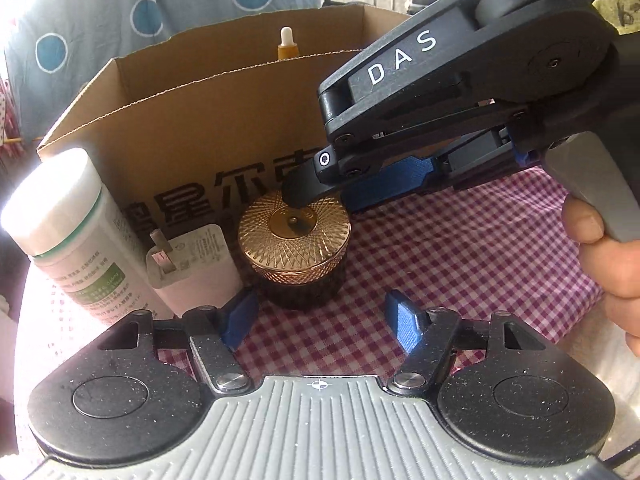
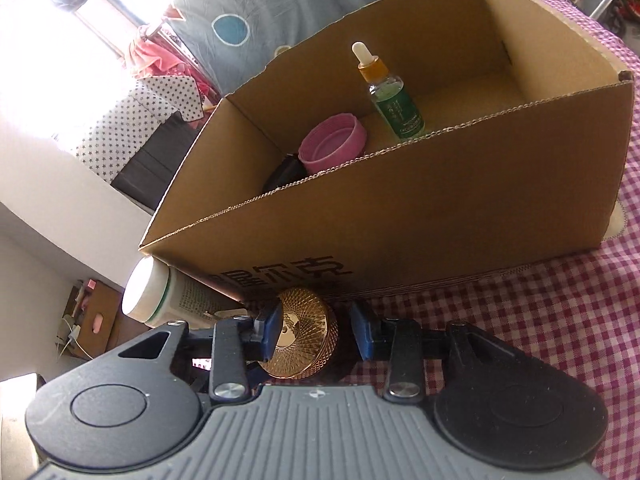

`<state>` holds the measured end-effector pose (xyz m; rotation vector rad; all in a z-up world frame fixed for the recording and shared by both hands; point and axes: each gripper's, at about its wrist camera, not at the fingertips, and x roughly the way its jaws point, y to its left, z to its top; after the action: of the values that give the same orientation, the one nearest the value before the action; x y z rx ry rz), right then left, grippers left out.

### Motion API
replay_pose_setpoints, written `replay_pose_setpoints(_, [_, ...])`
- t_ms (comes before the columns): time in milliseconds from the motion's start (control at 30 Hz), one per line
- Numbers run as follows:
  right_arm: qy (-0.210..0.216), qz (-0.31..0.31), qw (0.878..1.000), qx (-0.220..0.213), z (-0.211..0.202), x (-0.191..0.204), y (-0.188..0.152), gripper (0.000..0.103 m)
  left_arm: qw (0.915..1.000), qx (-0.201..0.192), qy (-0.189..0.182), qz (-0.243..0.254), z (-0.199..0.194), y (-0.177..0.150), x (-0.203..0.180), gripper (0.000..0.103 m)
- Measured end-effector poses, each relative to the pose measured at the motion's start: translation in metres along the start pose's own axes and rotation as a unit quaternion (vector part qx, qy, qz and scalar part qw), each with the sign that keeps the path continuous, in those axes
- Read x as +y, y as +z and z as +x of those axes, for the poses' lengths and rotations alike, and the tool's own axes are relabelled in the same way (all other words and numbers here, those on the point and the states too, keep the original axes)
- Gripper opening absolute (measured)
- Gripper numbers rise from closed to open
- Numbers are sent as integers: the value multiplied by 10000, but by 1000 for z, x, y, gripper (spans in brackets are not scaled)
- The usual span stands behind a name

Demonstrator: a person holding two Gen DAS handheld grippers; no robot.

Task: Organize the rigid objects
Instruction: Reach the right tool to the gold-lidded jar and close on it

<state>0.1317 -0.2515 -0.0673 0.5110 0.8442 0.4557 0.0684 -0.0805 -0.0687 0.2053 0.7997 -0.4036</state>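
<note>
- The gold-lidded jar sat on the checked tablecloth, hard against the cardboard box front wall.
- The right gripper straddled its lid: near pad touching, far pad apart (not yet clenched).
- The left gripper hung released just short of the jar.
- A white bottle and charger stood beside the jar.

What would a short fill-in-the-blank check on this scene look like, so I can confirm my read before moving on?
1. The jar between the right gripper fingers has a ____ coloured lid.
2. The dropper bottle stands inside the ____ box.
3. The charger plug is ____ in colour.

Missing words: gold; cardboard; white
</note>
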Motion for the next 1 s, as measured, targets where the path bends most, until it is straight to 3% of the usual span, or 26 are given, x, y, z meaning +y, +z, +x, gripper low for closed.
replay_pose_setpoints(133, [148,40,9997,201,11,-1,3,40,10000,-38,-14,-5,1,2,0,72])
replay_pose_setpoints(367, [10,39,9997,248,-2,-5,0,40,9996,-47,-259,127,-5,2,-4,72])
replay_pose_setpoints(800, [-355,766,9962,-195,-57,-45,-29,41,9935,-30,-990,568,-23,0,-47,70])
replay_pose_setpoints(1000, [-271,946,9946,-321,-65,-56,-36,41,9934,23,-938,655,-25,-1,-63,66])
